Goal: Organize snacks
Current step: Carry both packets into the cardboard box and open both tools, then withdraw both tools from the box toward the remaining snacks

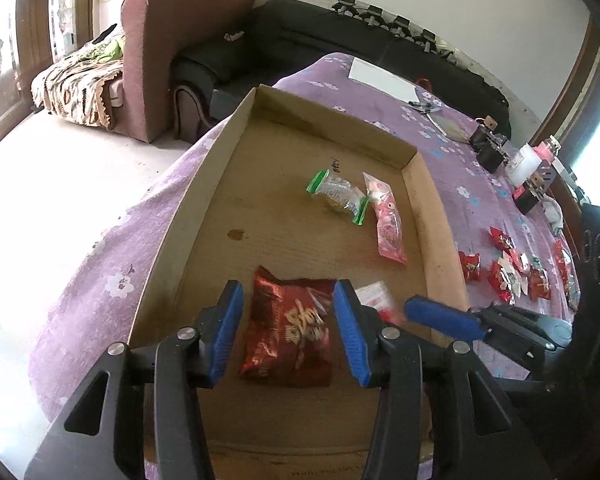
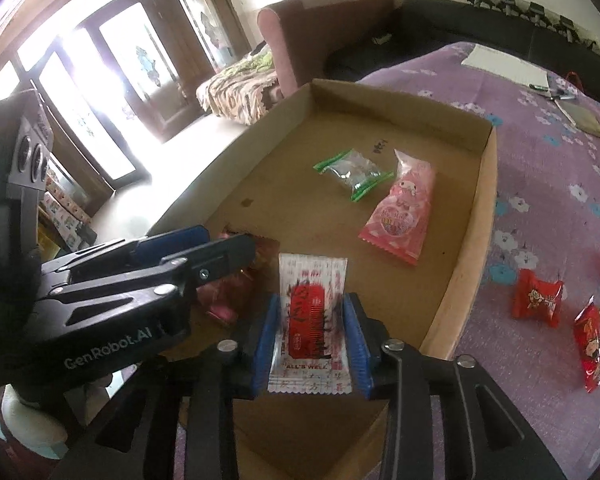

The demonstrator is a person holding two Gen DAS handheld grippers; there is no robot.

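Note:
A shallow cardboard tray (image 1: 436,216) lies on the purple flowered cloth. In it lie a green-ended clear packet (image 1: 338,196), a pink packet (image 1: 388,220) and a dark red snack bag (image 1: 292,332). My left gripper (image 1: 288,320) is open, its blue pads on either side of the red bag, which lies flat on the tray floor. My right gripper (image 2: 312,340) is shut on a white-and-red packet (image 2: 310,324), held above the tray's near end. The tray (image 2: 476,216), green packet (image 2: 354,172) and pink packet (image 2: 400,216) also show in the right wrist view.
Several red snack packets (image 1: 508,272) lie on the cloth right of the tray; they also show in the right wrist view (image 2: 538,298). White paper (image 1: 380,80), pens and small devices (image 1: 492,144) sit at the far end. A brown armchair (image 1: 168,52) and black sofa stand beyond.

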